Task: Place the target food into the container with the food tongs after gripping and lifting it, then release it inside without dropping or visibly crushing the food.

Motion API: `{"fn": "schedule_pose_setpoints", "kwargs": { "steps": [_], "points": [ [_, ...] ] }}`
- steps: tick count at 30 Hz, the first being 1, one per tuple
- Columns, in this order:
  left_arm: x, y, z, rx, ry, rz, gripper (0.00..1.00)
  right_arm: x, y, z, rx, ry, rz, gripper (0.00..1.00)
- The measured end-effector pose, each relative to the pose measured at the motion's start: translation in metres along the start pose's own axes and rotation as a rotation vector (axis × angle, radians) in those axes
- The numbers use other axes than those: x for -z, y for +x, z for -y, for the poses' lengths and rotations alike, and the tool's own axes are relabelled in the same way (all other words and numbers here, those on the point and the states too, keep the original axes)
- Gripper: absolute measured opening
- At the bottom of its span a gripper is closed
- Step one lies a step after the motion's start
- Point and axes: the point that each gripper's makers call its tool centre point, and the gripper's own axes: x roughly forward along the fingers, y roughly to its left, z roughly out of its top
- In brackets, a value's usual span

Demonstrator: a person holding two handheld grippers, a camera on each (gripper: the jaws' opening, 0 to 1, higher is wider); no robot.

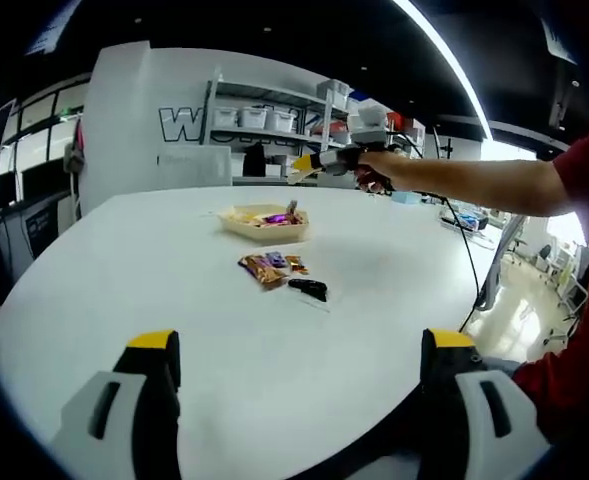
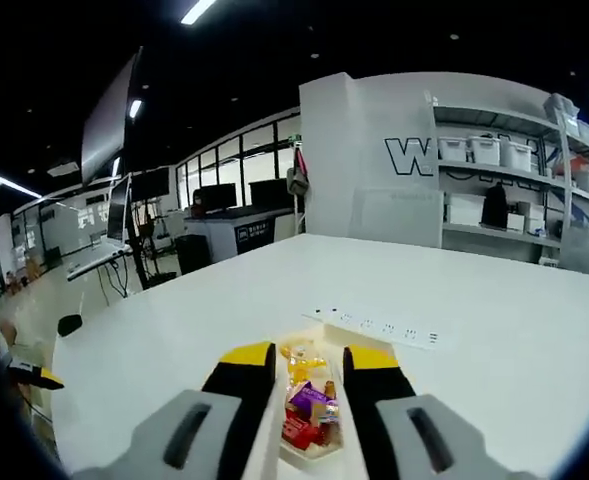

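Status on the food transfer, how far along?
Done: the tray already holds wrapped snacks. In hand: nothing. The right gripper hangs over the tray with jaws apart, and the left gripper is wide open above the table. Left: loose snacks and a black item lie beside the tray.

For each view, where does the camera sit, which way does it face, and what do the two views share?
Left gripper view: low at the table's near edge, facing the tray, loose snacks and shelving; own open jaws, person's arm holding the right gripper.
Right gripper view: directly above the tray, facing the power strip; own jaws.
Shared: table, tray.
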Motion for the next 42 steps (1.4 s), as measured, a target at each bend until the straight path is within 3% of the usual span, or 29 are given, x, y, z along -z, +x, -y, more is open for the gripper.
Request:
{"fn": "schedule_pose_setpoints", "kwargs": {
  "steps": [6,24,34,42],
  "points": [
    [0.0,0.0,0.001,0.001,-0.004,0.003,0.99,-0.008,-0.002,-0.002,-0.005,0.0,0.022,0.22],
    [-0.001,0.0,0.006,0.01,-0.002,0.01,0.99,-0.008,-0.012,-0.011,-0.038,-0.005,0.018,0.22],
    [0.0,0.001,0.006,0.009,-0.001,0.011,0.99,0.023,-0.016,-0.02,-0.081,0.016,-0.03,0.22],
    [0.001,0.004,0.007,0.015,0.005,0.004,0.99,0.037,-0.022,-0.033,-0.132,0.022,-0.053,0.22]
  ]
}}
